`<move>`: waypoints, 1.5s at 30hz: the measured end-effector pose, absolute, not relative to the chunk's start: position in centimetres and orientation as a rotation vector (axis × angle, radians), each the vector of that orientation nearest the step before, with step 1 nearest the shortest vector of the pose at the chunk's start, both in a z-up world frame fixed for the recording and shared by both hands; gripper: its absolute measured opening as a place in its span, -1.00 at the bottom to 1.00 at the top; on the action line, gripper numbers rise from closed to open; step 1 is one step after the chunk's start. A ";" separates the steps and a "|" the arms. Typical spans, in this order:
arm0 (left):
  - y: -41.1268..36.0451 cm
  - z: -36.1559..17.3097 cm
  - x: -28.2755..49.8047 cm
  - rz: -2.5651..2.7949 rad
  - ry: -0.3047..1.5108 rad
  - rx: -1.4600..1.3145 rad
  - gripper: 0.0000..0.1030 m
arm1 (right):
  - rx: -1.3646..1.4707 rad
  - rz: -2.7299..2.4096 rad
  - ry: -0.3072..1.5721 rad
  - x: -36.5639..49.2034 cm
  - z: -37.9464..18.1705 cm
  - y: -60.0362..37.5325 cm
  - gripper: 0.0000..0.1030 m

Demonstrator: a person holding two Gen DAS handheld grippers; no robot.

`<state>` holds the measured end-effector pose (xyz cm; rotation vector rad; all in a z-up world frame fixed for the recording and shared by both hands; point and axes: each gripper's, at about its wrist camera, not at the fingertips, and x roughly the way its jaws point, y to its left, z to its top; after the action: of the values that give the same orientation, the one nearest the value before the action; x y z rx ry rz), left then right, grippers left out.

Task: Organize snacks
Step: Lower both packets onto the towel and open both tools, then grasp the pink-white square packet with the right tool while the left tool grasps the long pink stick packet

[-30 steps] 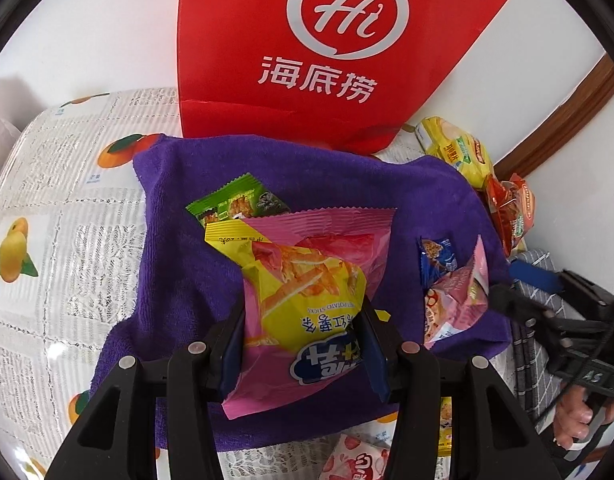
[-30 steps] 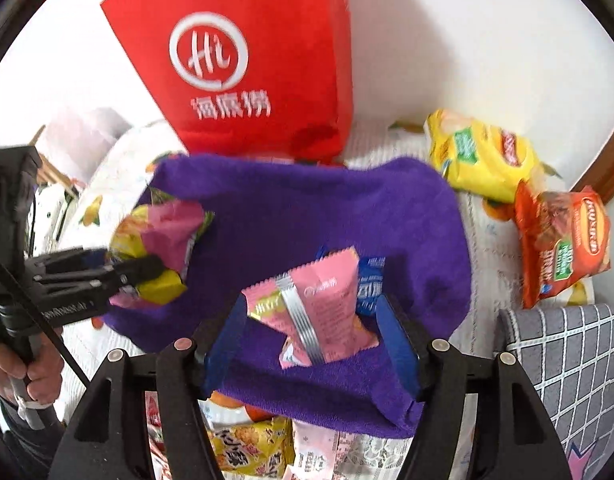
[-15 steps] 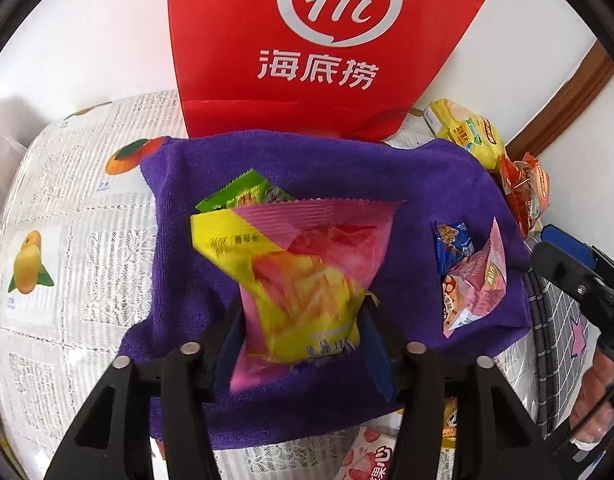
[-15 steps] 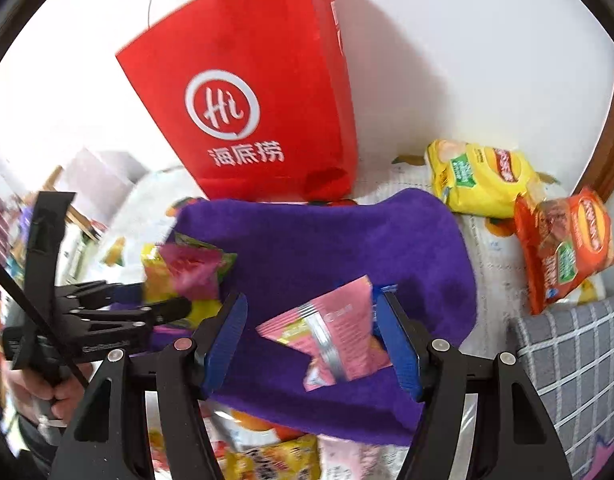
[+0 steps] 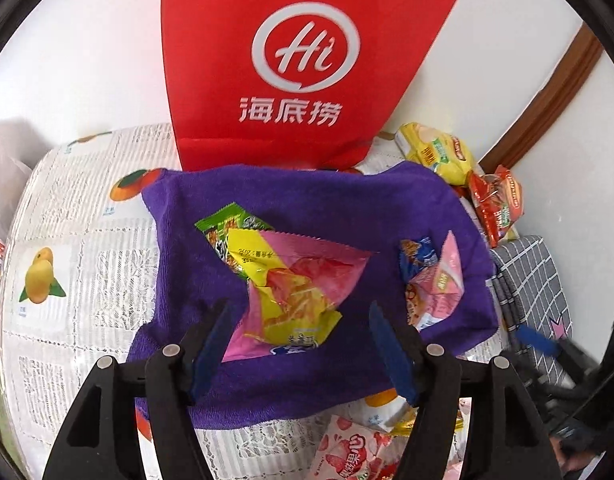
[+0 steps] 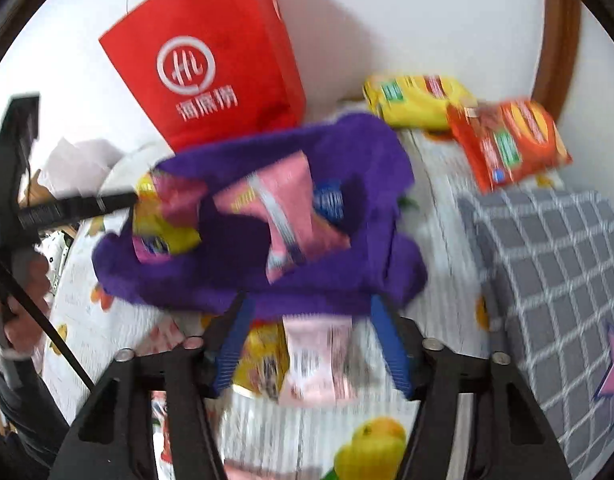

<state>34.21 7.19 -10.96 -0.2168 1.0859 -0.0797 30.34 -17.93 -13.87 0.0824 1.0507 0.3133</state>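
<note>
Left gripper (image 5: 297, 344) has just been opening; its jaws stand clear of the yellow-pink packet (image 5: 291, 296) lying on the purple towel (image 5: 327, 208). Light, crinkly, slippery; better pinched at its flat sealed edge.

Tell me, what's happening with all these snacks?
A person with a gripper in each hand is sorting snack packets onto a purple towel. The left gripper has just been opening: its pads stand clear of the pink-and-yellow snack packet, which lies on the towel. The right gripper, jaws just closing with nothing gripped, is near the towel's front edge. A pink packet lies there too, in front of a red paper bag.
</note>
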 end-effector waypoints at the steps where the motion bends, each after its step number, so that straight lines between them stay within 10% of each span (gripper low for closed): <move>1: 7.0 -10.6 34.0 -0.085 1.078 -0.213 0.30 | 0.090 0.315 1.064 30.0 -14.4 -18.0 0.07; 45: 3.7 -10.8 22.1 -0.270 1.098 -0.075 0.30 | 0.131 0.141 1.036 15.9 -16.2 -22.1 -0.19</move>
<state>22.08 3.66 -10.84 -0.0754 1.0982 -0.2703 15.87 -22.08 -16.19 0.1309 1.0360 0.1414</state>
